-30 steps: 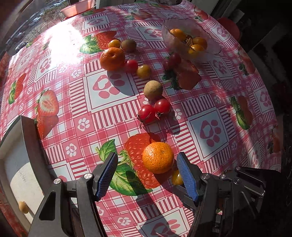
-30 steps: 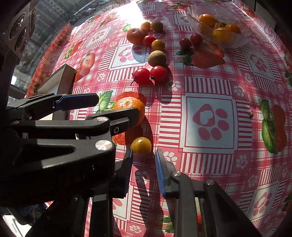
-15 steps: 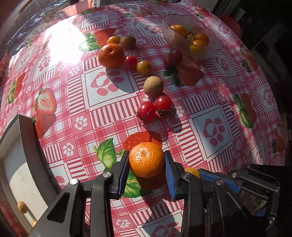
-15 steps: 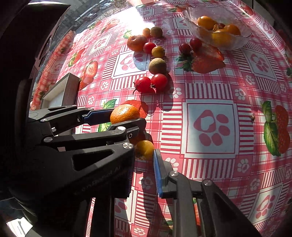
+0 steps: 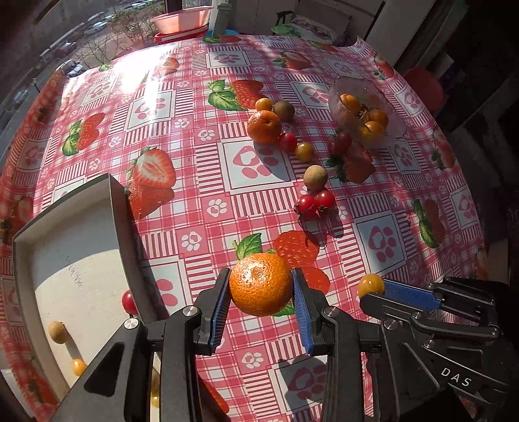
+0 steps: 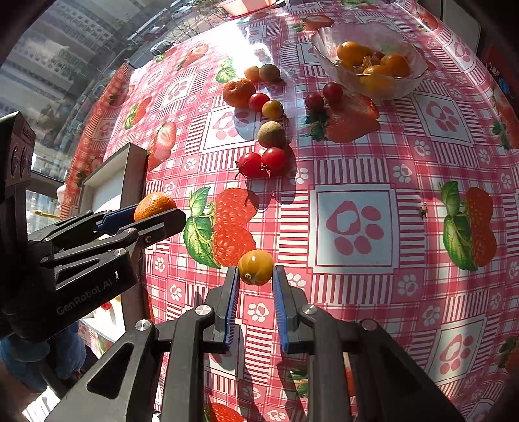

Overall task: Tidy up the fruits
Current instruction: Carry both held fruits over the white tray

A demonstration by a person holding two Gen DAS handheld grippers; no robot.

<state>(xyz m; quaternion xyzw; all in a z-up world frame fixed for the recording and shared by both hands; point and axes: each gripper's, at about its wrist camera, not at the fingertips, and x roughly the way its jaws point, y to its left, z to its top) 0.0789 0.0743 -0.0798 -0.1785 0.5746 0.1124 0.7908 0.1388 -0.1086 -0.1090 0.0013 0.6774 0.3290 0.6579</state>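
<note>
My left gripper is shut on an orange tangerine and holds it above the tablecloth; it also shows in the right wrist view. My right gripper is shut on a small yellow tomato, seen in the left wrist view too. A grey tray at the left holds a red tomato, a brown fruit and a yellow one. A glass bowl at the far right holds orange fruits.
Loose fruit lies mid-table: a second tangerine, two red tomatoes, a brown longan, several small tomatoes. A pink basin stands beyond the far edge. The table edge drops off at the right.
My left gripper closed on the tangerine and lifted it. My right gripper closed on the yellow tomato and raised it. Both views pulled up and back.
</note>
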